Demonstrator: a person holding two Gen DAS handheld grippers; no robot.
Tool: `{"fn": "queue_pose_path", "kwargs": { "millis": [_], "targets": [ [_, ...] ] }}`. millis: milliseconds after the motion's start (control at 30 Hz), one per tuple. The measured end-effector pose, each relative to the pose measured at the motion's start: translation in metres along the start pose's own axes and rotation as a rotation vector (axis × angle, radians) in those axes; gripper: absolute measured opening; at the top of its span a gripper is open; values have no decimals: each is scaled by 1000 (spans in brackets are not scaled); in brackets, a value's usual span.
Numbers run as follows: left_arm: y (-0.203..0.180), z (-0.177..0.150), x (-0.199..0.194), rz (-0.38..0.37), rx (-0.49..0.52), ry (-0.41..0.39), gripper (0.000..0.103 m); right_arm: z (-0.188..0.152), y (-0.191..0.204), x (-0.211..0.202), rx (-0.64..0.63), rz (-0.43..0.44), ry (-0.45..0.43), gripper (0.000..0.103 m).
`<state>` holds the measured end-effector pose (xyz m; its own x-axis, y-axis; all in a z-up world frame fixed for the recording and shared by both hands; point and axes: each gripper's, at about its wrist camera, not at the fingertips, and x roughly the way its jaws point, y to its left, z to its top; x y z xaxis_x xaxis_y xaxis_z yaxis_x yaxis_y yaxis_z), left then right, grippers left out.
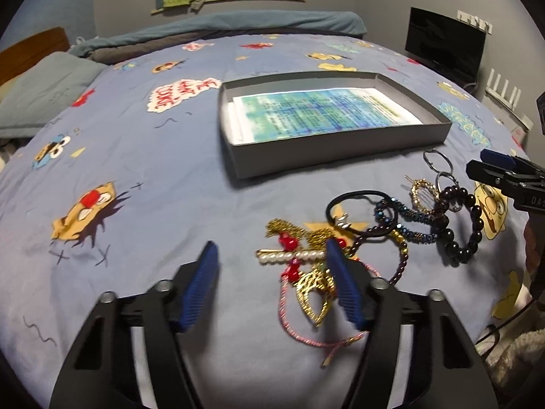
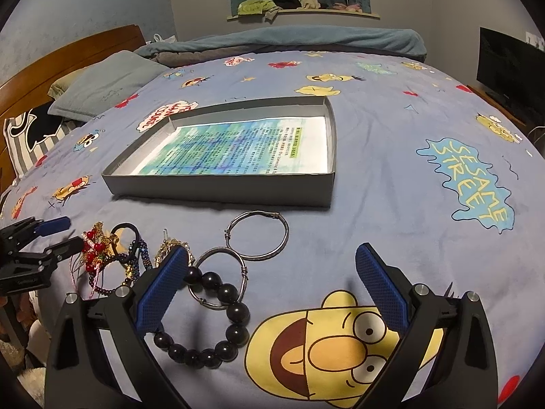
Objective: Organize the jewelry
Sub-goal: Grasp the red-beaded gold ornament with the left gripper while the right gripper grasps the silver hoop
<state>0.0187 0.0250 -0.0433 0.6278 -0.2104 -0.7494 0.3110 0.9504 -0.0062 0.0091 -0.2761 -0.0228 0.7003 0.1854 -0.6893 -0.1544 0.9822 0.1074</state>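
A pile of jewelry lies on the blue bedspread in front of a shallow grey box (image 1: 340, 156) lined with a printed sheet. In the left wrist view my left gripper (image 1: 272, 255) is open, low over a pearl hair clip (image 1: 293, 256), red beads and a gold pendant (image 1: 315, 289). A black hair tie (image 1: 354, 211), blue bead bracelet (image 1: 408, 218) and black bead bracelet (image 1: 466, 225) lie to the right. In the right wrist view my right gripper (image 2: 272, 259) is open over the black bead bracelet (image 2: 224, 327) and two silver bangles (image 2: 257, 235). The grey box (image 2: 221, 189) lies beyond.
Pillows (image 2: 102, 85) and a wooden headboard (image 2: 68, 54) are at the left. A folded blanket (image 2: 289, 41) lies along the far edge of the bed. A dark monitor (image 1: 446, 47) stands at the right. The bedspread has cartoon prints.
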Motion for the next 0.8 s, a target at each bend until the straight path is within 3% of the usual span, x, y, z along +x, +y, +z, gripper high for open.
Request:
{"fn": "queue_pose_path", "kwargs": {
  "millis": [233,433,533,800],
  "targets": [
    [-8,13,6,-45,32,21,34,3,2,1,-17,-10,5,82],
    [-7,13,15,-40,40,71,25,6,1,6,-24,-5,15,73],
    [-7,12,19,-41,43,87,12,8,2,11,-25,1,20,70],
    [-5,10,24,-35,62,82,11,13,6,34,-18,21,59,66]
  ]
}}
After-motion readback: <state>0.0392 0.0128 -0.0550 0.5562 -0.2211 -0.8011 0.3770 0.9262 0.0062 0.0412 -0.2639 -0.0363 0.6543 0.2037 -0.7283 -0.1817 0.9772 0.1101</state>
